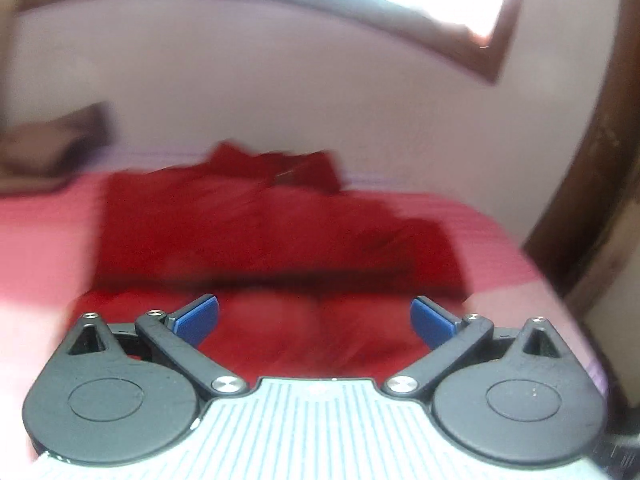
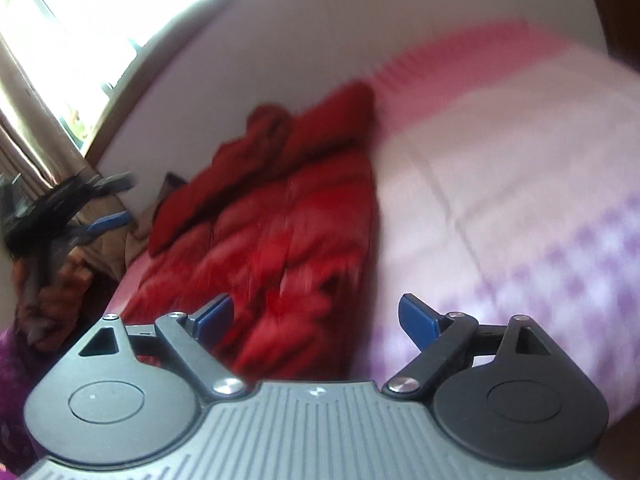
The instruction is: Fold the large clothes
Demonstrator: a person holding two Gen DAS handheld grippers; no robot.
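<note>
A red puffy jacket (image 1: 256,232) lies on a pink bed cover (image 1: 44,248), partly folded, with its near edge just under my left gripper (image 1: 314,318). That gripper is open and empty, blue pads wide apart. In the right wrist view the jacket (image 2: 280,232) runs from the wall toward my right gripper (image 2: 316,320), which is open and empty above the jacket's near right edge. The left gripper (image 2: 100,204) also shows at the far left of the right wrist view, held off the bed. Both views are blurred.
The bed cover (image 2: 500,184) is pink, white and purple-checked to the right of the jacket. A pale wall (image 1: 280,100) backs the bed, with a wood-framed window (image 1: 472,36) above. A dark wooden post (image 1: 592,160) stands at the right. Brown cloth (image 1: 48,148) lies at the far left.
</note>
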